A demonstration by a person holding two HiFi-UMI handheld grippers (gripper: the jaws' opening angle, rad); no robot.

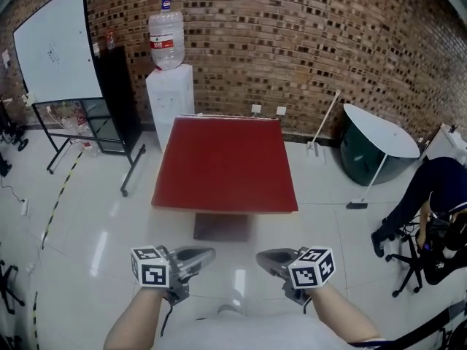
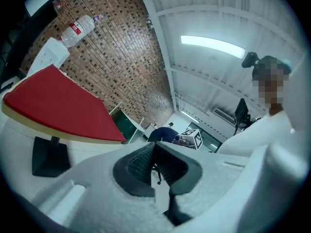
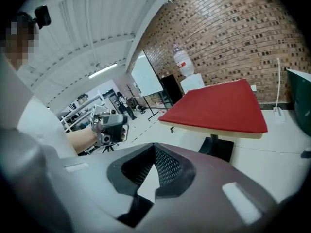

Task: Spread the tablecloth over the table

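A red tablecloth (image 1: 225,162) lies flat over the square table, whose dark base (image 1: 221,227) shows below its front edge. The cloth (image 2: 58,103) is at the left of the left gripper view, and the cloth (image 3: 221,106) is at the right of the right gripper view. Both grippers are held low, close to my body and well short of the table. My left gripper (image 1: 208,254) and right gripper (image 1: 263,255) point toward each other. Each is shut with nothing between its fingers. The closed left gripper (image 2: 154,147) and right gripper (image 3: 154,149) show close up in their own views.
A water dispenser (image 1: 169,100) stands against the brick wall behind the table. A whiteboard (image 1: 52,46) and a black cabinet (image 1: 120,97) are at the back left. At the right are a tipped round table (image 1: 376,148) and a seated person (image 1: 430,195). White floor surrounds the table.
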